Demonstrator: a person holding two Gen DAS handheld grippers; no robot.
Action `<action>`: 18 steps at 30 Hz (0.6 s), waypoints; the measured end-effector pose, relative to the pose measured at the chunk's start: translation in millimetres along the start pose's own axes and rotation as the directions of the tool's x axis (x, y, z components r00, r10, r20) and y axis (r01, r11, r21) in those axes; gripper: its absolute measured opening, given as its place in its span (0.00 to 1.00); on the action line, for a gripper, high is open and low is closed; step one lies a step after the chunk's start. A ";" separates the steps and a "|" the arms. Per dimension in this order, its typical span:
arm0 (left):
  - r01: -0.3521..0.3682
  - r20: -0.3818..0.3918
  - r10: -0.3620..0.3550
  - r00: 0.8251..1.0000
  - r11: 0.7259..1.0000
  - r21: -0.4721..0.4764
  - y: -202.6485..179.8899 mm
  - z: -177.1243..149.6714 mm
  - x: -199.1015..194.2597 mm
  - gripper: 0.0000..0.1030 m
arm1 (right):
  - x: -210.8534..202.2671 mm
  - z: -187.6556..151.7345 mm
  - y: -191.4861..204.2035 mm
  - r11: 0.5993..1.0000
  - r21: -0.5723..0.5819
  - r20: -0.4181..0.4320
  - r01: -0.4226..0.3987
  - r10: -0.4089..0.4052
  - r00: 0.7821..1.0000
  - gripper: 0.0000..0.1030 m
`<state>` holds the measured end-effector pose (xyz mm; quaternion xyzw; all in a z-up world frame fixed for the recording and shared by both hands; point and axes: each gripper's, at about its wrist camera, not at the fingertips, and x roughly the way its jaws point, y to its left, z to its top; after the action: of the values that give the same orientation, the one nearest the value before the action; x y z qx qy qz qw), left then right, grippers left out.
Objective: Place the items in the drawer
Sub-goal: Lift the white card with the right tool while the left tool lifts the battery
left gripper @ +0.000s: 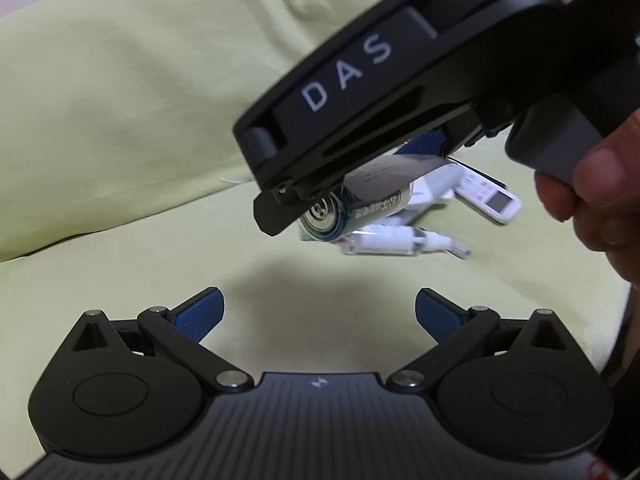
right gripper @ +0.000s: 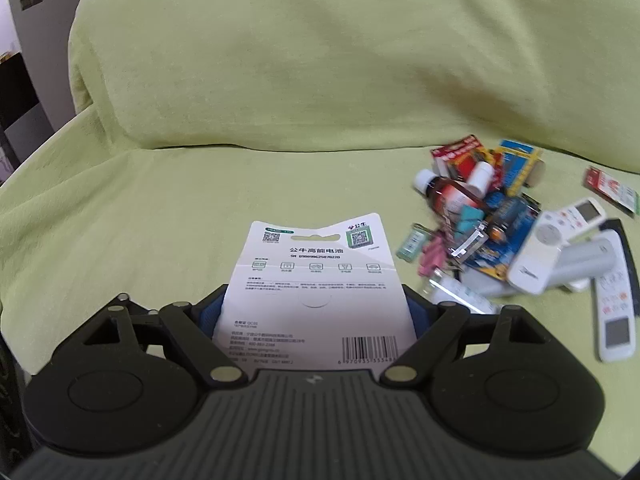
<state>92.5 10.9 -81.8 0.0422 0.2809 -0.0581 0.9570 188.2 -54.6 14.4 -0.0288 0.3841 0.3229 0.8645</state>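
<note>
The left gripper (left gripper: 320, 312) hangs over a broad bare stretch of the green-covered sofa (right gripper: 248, 80), its blue-padded fingers (left gripper: 200, 314) spread wide apart with nothing between them. To its left and ahead the seat is open all the way to the backrest. At the far left of the right wrist view the sofa arm ends against a pale wall and a dark piece of furniture, cut off by the frame.

The right gripper (right gripper: 316, 312) is clamped on a battery pack (right gripper: 316, 280), held above the seat. In its own view the white card back stands up between the fingers and hides the pads almost wholly; it carries a green logo, two QR codes, a barcode and Chinese print reading 公牛高能电池. From the left wrist view the same gripper crosses the upper right, its body lettered "DAS", and the battery's round end (left gripper: 324, 216) shows under the tip. A hand (left gripper: 600, 196) grips the handle at the right edge.

To the right lies a pile of items (right gripper: 500, 232) on the seat: a brown bottle with a white cap (right gripper: 444, 192), red and blue boxes, clips, and white remotes (right gripper: 612, 304), overlapping and blurred, their labels unreadable. No drawer shows in either view.
</note>
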 end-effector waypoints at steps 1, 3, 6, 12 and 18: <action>0.011 -0.003 -0.011 1.000 1.000 0.010 -4.1 0.5 0.7 0.99 | -4.1 -3.1 -1.9 1.000 0.006 0.002 0.007 -0.007 1.000 0.81; 0.034 -0.015 -0.034 0.999 0.999 0.025 -12.4 1.7 1.9 0.99 | -12.1 -8.9 -5.7 1.000 0.015 0.007 0.022 -0.022 1.000 0.81; 0.064 -0.031 -0.063 0.998 0.997 0.040 -25.4 2.5 4.0 0.99 | -22.2 -16.4 -13.9 0.999 0.031 0.009 0.038 -0.038 0.999 0.81; 0.102 -0.004 -0.102 0.995 0.991 0.082 -46.4 1.9 10.3 0.99 | -27.3 -31.1 -31.0 0.997 0.068 0.002 0.026 -0.026 1.000 0.81; 0.147 0.019 -0.151 0.988 0.980 0.132 -59.9 1.7 31.1 0.99 | -24.2 -44.3 -46.9 0.995 0.101 0.011 -0.013 0.012 1.000 0.81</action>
<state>111.3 -51.3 -100.1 0.0825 0.2650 -0.1486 0.9492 174.8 -117.7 -9.6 0.0190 0.3958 0.3087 0.8647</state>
